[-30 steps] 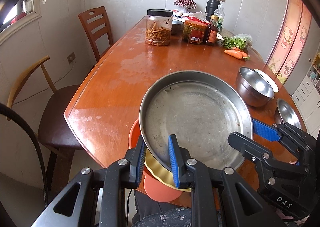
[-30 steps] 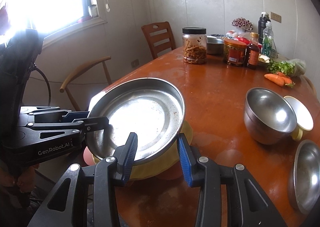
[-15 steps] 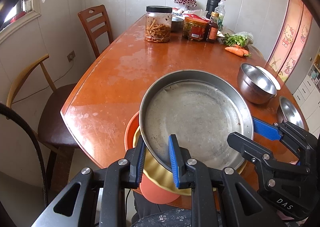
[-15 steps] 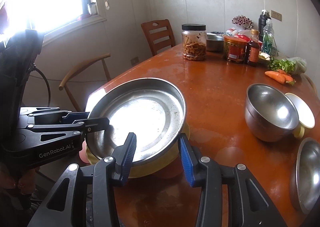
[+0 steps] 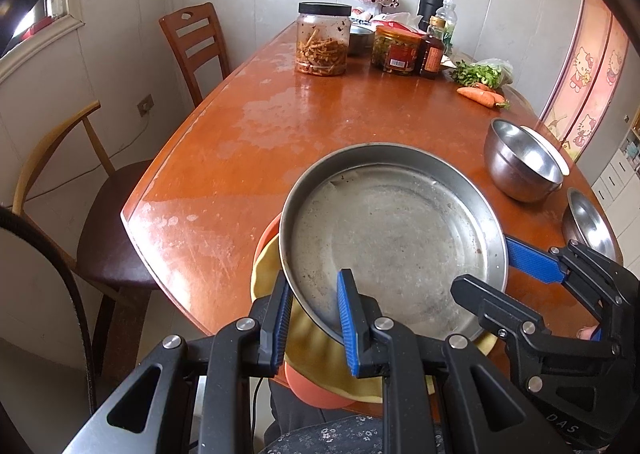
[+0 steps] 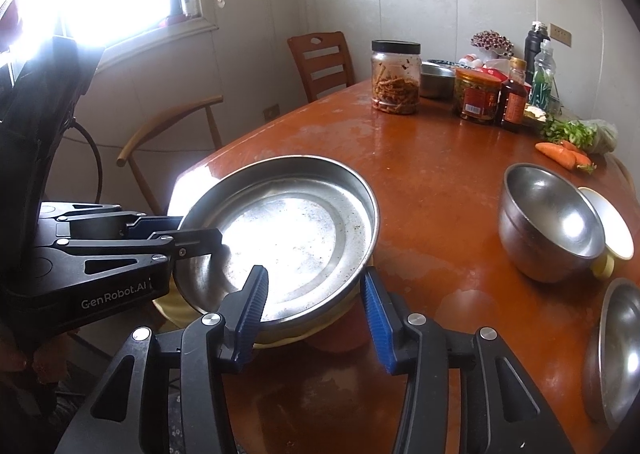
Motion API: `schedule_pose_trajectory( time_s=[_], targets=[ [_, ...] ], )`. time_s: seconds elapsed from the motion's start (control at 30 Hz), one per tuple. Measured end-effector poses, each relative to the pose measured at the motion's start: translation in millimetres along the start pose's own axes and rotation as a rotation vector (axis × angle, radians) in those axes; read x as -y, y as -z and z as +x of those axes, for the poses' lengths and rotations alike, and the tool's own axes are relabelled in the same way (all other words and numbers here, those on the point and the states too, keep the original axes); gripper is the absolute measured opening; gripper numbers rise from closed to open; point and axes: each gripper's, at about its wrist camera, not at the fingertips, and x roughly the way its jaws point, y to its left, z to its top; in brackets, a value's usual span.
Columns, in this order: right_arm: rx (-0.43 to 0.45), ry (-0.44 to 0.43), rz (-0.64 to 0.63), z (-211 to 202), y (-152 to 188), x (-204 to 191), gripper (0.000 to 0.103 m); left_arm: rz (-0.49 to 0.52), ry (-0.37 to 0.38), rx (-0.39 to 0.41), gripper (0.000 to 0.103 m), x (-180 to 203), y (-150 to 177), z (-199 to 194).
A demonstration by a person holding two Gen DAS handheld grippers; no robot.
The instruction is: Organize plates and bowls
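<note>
Two grippers are working the wide, stiff, slick steel plate point(image 5: 394, 238) stacked on the yellow plate point(image 5: 320, 350) at the orange wooden table's point(image 5: 248, 142) edge: our left gripper point(image 5: 312, 318) is pinching its thin rim, while our right gripper point(image 6: 312, 306) has just been opening, straddling that rim unclamped.

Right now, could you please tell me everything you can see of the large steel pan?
The steel pan is round, shallow and flat-bottomed, with a low sloping wall and rolled rim; its dull metal is scuffed and speckled. It sits on a yellow plate over an orange one at the table's near edge. The left tongs pinch its near rim; the right tongs, just opening, straddle the rim.
</note>
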Motion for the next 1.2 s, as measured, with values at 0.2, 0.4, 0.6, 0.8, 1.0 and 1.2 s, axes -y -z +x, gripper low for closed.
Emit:
schedule_pose_trajectory(
  time_s=[0.2,0.4,0.6,0.8,1.0,1.2],
  targets=[
    [-0.008,-0.008,0.006,3,0,1,0.052,-0.008,0.012,-0.005,0.022,-3,2,2],
    [-0.011,-0.021,0.020,3,0,2,0.058,-0.007,0.018,-0.005,0.022,-5,2,2],
    [-0.008,-0.025,0.021,1,0,-1,0.061,-0.012,0.033,-0.003,0.022,-6,3,1],
    [-0.004,-0.002,-0.011,0,1,-7,0.063,-0.014,0.039,-0.005,0.023,-6,3,1],
    [0.017,0.007,-0.015,-5,1,-8,0.069,-0.020,0.040,-0.005,0.023,-6,3,1],
    [0.033,0.019,-0.001,-9,-1,-4,0.072,-0.025,0.037,-0.004,0.023,-8,3,1]
  ],
)
